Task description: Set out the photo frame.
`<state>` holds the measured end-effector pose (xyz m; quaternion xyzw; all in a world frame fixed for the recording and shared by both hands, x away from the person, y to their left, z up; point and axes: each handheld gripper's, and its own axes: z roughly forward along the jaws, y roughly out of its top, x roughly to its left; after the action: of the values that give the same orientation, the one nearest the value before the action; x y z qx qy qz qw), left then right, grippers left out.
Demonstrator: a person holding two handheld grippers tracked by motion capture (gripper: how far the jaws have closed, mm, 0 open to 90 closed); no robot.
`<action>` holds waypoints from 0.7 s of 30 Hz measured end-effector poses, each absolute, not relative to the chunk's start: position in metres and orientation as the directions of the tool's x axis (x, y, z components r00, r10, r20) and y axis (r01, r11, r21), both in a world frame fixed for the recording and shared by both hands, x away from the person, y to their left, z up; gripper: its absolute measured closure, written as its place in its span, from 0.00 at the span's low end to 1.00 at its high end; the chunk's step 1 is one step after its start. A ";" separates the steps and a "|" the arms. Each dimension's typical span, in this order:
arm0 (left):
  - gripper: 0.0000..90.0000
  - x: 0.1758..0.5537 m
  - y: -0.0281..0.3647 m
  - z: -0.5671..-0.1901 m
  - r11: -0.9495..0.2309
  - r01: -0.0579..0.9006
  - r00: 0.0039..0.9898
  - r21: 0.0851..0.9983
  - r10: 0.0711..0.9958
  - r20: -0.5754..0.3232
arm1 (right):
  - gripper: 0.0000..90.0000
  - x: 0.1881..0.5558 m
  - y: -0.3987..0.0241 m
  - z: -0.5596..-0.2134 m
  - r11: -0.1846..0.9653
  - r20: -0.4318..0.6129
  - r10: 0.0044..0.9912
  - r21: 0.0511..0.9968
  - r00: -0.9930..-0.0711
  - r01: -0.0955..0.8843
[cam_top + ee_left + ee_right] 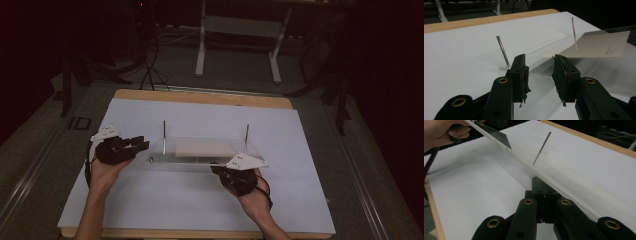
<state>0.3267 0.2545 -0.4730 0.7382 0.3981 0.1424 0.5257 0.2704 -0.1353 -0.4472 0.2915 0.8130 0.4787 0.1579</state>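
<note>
Clear plate [200, 156] flat in the middle of the bench [150, 200], on the white sheet. Two thin metal pins standing up from it – one near the left end [164, 137], one near the right end [247, 139]. A pale card [205, 148] lying at the plate, between the pins; on top or under, hard to tell through the clear stuff.

Right tongs [216, 170] at the near right corner of the plate, clenched tight. In the right gripper view, tips [541, 182] pressed together right against the long clear edge [571, 195]. Maybe nipping that edge, maybe just resting beside it – cannot tell.

Left tongs [142, 145] just beside the left end of the plate, released, with a gap between the two black tips and nothing in it. In the left gripper view, aimed [540, 67] at the near corner of the plate, with the left pin [503, 52] and the card [599, 45] just past them.

Step in hand, by the look of it: getting a hold on both ends of the plate, right side first, left side not yet caught.

Next move calls for sliding the left tongs forward over the thin edge, keeping level with the bench, staying clear of the pin, then squeezing gently. Easy to slip off such a thin, smooth edge, so slow and straight.
</note>
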 end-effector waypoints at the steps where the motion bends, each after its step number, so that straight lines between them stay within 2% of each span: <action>1: 0.69 0.326 0.255 -0.473 -0.127 0.436 0.640 0.891 0.740 -0.208 | 1.00 0.271 -0.135 -0.446 0.370 0.026 0.625 0.870 -0.780 0.326; 7: 0.68 0.325 0.259 -0.472 -0.114 0.429 0.647 0.896 0.731 -0.216 | 1.00 0.275 -0.136 -0.442 0.372 0.020 0.625 0.871 -0.780 0.320; 17: 0.67 0.325 0.253 -0.472 -0.147 0.419 0.661 0.896 0.726 -0.190 | 1.00 0.283 -0.138 -0.437 0.363 0.024 0.641 0.871 -0.767 0.331; 21: 0.64 0.325 0.253 -0.473 -0.165 0.417 0.656 0.894 0.736 -0.169 | 1.00 0.285 -0.137 -0.434 0.357 0.029 0.644 0.873 -0.764 0.333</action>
<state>0.3255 0.2528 -0.4729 0.7477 0.3853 0.1539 0.5185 0.2852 -0.1372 -0.4345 0.3027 0.8075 0.4796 0.1621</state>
